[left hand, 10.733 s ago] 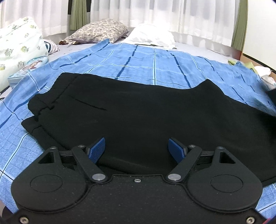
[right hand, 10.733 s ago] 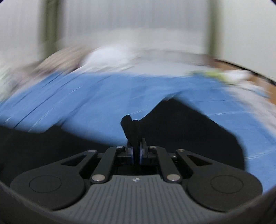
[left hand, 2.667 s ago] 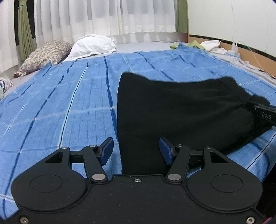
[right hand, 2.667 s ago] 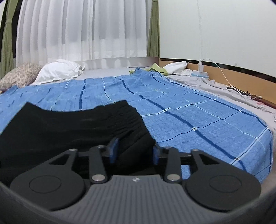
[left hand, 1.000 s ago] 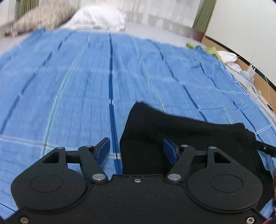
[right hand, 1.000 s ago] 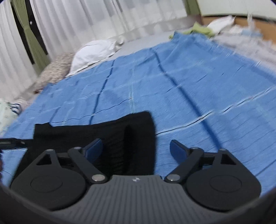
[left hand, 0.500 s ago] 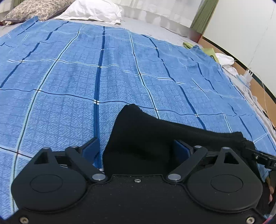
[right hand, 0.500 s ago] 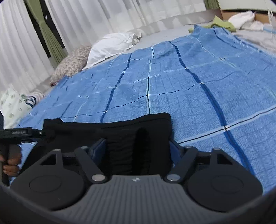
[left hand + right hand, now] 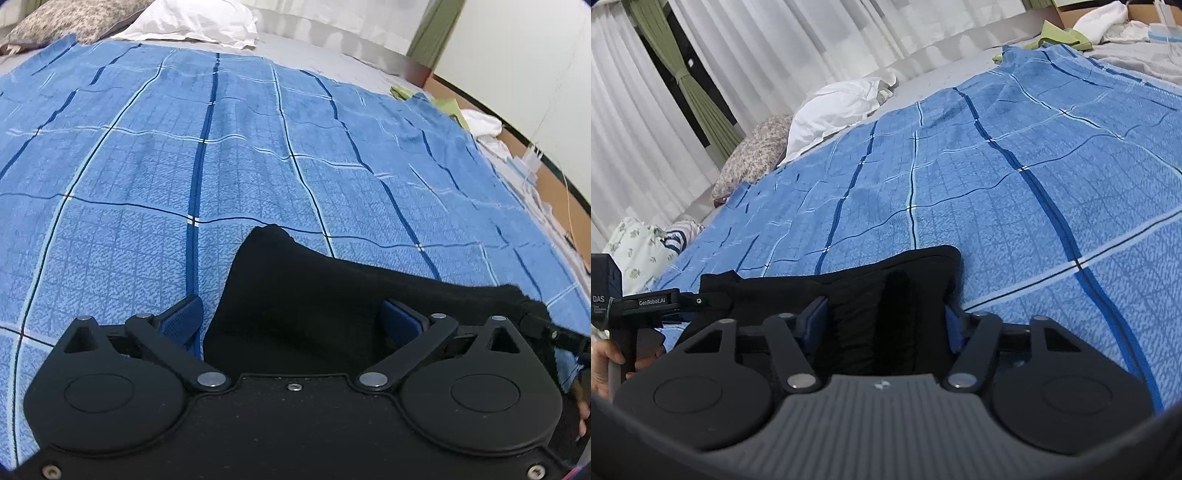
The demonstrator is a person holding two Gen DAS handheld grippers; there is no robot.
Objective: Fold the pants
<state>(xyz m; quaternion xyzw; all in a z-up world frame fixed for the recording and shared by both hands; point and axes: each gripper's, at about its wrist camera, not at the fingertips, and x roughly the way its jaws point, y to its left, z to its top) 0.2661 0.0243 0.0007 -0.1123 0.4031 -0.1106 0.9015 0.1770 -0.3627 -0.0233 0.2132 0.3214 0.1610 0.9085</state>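
Folded black fabric pants [image 9: 332,295] lie on blue plaid bedspread [image 9: 258,147], near its front edge. Your left gripper [image 9: 291,321] spread wide, straddling pants' left end, gripping nothing. Your right gripper [image 9: 882,325] also parted wide around pants' right end, gripping nothing.

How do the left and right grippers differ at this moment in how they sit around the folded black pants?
The left gripper has only its right finger over the black pants; its left finger lies over the blue plaid blanket, past the pants' edge. The right gripper has the pants' end between both fingers. The left gripper's jaws stand wider apart than the right's. Both are open, with blue pads, at opposite ends of the same garment.
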